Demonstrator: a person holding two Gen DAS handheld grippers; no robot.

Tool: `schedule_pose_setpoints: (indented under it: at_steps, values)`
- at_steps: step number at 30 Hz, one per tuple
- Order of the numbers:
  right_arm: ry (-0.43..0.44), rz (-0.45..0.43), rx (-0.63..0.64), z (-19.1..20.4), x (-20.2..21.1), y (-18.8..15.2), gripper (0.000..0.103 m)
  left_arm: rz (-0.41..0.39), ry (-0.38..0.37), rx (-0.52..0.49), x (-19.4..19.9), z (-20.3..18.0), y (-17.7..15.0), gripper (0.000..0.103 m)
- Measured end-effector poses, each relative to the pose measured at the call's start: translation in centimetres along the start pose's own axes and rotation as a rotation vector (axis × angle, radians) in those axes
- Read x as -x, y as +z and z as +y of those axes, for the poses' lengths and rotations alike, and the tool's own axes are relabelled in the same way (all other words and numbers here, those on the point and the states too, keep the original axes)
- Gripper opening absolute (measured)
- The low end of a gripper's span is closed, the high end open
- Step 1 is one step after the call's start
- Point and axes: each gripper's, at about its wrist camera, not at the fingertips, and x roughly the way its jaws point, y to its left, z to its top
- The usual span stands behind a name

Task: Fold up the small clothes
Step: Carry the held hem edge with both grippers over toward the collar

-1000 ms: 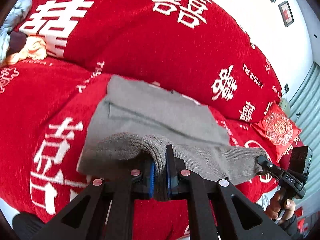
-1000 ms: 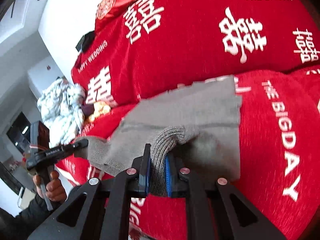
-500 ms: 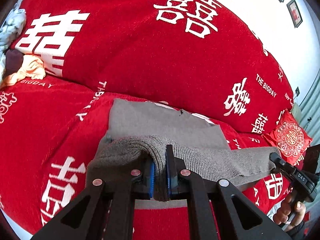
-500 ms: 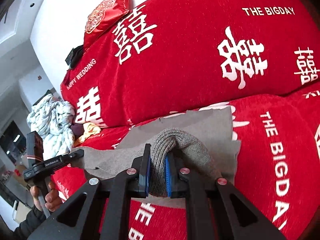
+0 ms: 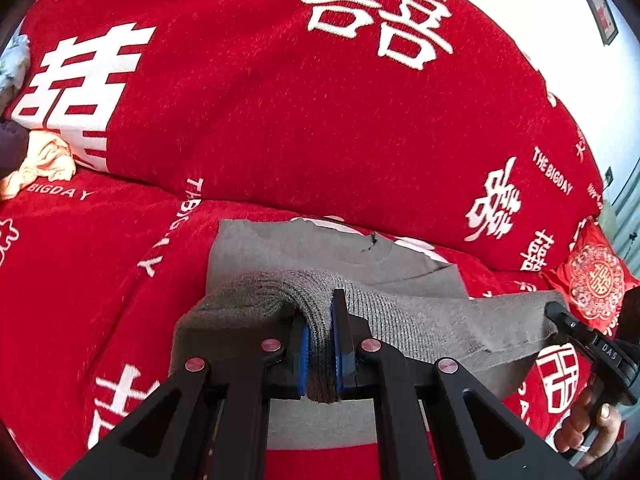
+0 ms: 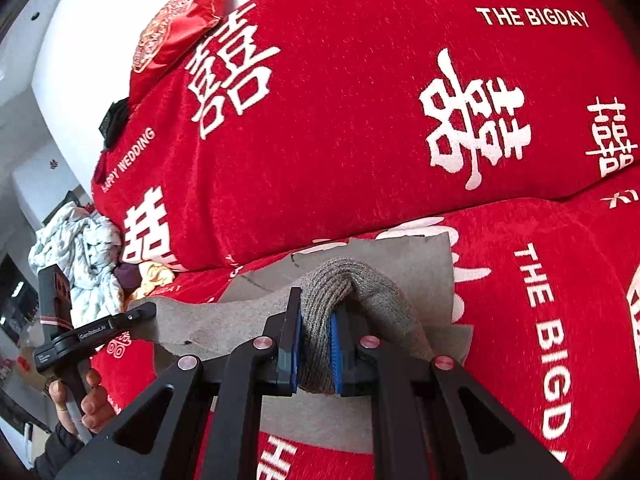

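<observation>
A grey knit garment [image 5: 320, 252] lies flat on the red sofa seat, its near ribbed edge lifted and carried over the flat part. My left gripper [image 5: 320, 320] is shut on a bunch of that ribbed edge. In the right wrist view the same grey garment [image 6: 404, 264] shows, with my right gripper [image 6: 316, 316] shut on the other corner of the ribbed edge. Each gripper appears in the other's view: the right gripper [image 5: 556, 312] at the far right, the left gripper [image 6: 140, 314] at the far left, both clamped on the stretched edge.
A red sofa cover [image 5: 260, 112] with white characters fills both views, backrest close behind the garment. A red embroidered cushion [image 5: 592, 280] sits at the right end. A pile of loose clothes [image 6: 84, 256] lies at the left end. A hand [image 6: 80, 404] holds the left gripper's handle.
Both grippers have carried the garment's lifted edge forward toward the backrest and a little up. Less of the flat grey part now shows ahead of the fold. The grip is unchanged.
</observation>
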Motion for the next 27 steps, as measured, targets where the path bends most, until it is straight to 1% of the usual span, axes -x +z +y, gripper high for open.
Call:
schedule_pose_setpoints:
  at_steps: [6,11,19,27]
  values:
    - [-0.032,0.036,-0.005,-0.6,-2.3,1.2,0.013,0.048,0.022,0.016,-2.8,0.7,0.8,0.010]
    - [-0.050,0.054,-0.017,-1.2,-3.8,1.7,0.013,0.063,0.043,-0.002,-4.4,0.5,1.4,0.010]
    - [-0.073,0.076,-0.030,-2.1,-5.8,2.4,0.013,0.087,0.047,-0.011,-6.5,0.5,2.3,0.010]
    - [-0.101,0.124,-0.054,-3.3,-8.8,2.5,0.013,0.149,0.068,-0.001,-10.2,1.4,2.4,0.010]
